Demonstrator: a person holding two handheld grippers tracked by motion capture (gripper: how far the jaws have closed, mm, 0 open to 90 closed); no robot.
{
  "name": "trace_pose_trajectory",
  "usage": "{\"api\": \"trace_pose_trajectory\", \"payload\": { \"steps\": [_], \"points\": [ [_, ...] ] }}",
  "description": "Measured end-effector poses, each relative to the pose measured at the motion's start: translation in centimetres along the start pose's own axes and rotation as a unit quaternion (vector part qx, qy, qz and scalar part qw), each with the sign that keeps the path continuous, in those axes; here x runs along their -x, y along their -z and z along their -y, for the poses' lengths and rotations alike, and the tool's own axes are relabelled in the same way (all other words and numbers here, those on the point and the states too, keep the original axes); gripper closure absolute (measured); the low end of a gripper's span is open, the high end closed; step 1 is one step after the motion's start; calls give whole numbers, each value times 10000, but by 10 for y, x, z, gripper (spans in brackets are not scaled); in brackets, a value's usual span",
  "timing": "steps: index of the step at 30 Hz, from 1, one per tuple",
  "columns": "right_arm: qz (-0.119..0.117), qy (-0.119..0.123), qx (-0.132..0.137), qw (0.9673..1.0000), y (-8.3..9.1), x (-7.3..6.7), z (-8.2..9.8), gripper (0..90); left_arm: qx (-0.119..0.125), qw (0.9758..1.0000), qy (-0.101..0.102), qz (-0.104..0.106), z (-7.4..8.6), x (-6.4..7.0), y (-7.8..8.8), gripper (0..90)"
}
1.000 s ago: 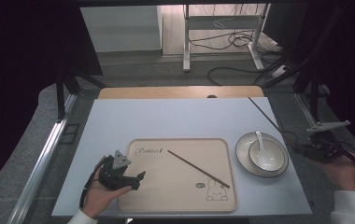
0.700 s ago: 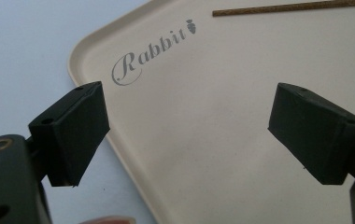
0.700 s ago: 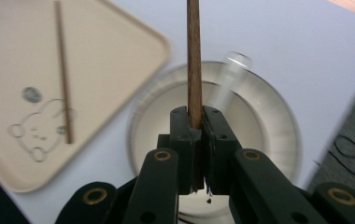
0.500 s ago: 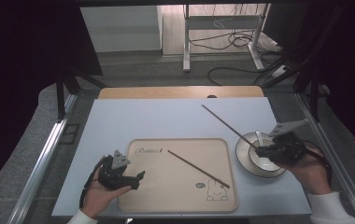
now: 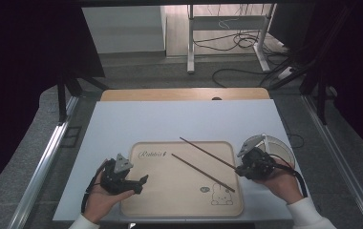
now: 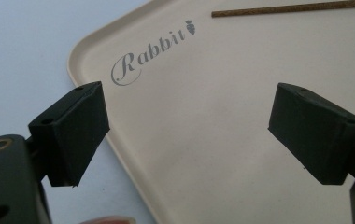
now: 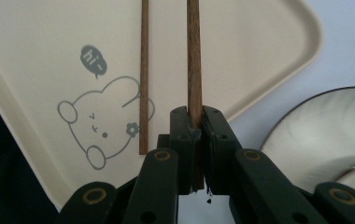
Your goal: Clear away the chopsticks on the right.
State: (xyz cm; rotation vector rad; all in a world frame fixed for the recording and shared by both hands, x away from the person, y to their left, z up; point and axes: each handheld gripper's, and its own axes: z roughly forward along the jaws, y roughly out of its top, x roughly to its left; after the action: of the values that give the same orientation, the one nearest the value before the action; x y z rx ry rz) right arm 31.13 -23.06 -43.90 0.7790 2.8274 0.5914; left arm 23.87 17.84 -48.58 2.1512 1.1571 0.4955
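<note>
Setting: I look down on a white surface (image 5: 122, 124) with a beige tray (image 5: 184, 200) near its front edge, a person's hands coming in from below on both sides.
Tray: it carries the word "Rabbit" in its far left corner and a rabbit drawing (image 5: 221, 195) with a "hi" bubble in its near right corner.
Left hand-held gripper (image 5: 139, 183): I see it at the tray's near left edge, held in the left hand (image 5: 101, 202), its grey three-cornered plate on top. In the left gripper view its jaws stand wide apart with nothing between them, released over the tray's corner by the lettering (image 6: 152, 53).
Right hand-held gripper (image 5: 240, 169): held in the right hand (image 5: 280, 181) at the tray's right edge, clenched on one end of a dark wooden chopstick (image 5: 208, 151). In the right gripper view the jaws are pressed together around the stick (image 7: 194, 60), which runs straight away from them over the tray.
Held chopstick: from above it slants from the gripper up and left across the tray; I cannot tell whether its far end touches the tray.
Second chopstick (image 5: 202, 172): it lies flat on the tray, just beside the held one and roughly parallel, its near end crossing the rabbit drawing (image 7: 101, 126).
Bowl (image 5: 277, 145): a white dish on the surface just right of the tray, partly behind the right gripper.
</note>
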Motion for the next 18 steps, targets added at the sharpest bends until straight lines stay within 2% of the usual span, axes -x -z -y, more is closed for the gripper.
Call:
{"api": "trace_pose_trajectory", "payload": {
  "steps": [5,9,13,15,17,18],
  "points": [
    [71,126,-296,9995,-17,-8,-4,831,-15,10000,-18,10,0,0,-1,122],
    [127,120,-499,9986,-31,-10,-6,829,-12,10000,-23,8,0,1,0,122],
    [179,219,-659,9974,-42,-12,-6,811,-36,10000,-27,12,0,1,-1,122],
    [180,293,-668,9972,-45,-15,-6,684,-60,10000,-53,15,0,1,-1,122],
    [227,442,-475,9976,-42,-17,-7,573,-51,10000,-48,8,0,0,-1,123],
    [288,391,-342,9982,-39,-18,-8,539,-42,10000,-42,2,0,0,-1,123]
  ]
}}
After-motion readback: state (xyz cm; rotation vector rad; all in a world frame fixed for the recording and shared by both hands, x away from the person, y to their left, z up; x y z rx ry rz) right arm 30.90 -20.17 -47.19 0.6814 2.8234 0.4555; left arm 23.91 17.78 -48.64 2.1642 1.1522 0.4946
